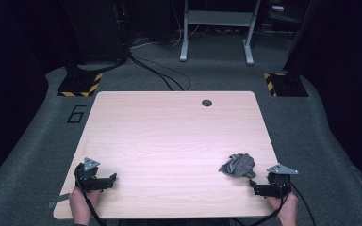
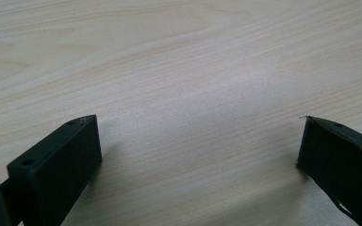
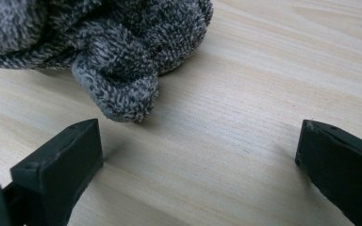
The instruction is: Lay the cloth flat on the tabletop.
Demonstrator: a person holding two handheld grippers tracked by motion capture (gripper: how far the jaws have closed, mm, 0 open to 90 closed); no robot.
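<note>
A crumpled grey terry cloth lies on the light wooden table, near its front right corner. My right gripper rests on the table just in front of and to the right of the cloth, held by a hand. Its jaws stand wide open with bare wood between them, and a fold of the cloth lies just beyond the left jaw's tip, not touching it. My left gripper rests near the front left corner, open over bare wood.
A round cable hole sits near the table's far edge. Beyond the table on the grey carpet are two hazard-striped stand bases, black cables and a grey metal frame. The number 6 is marked left of the table.
</note>
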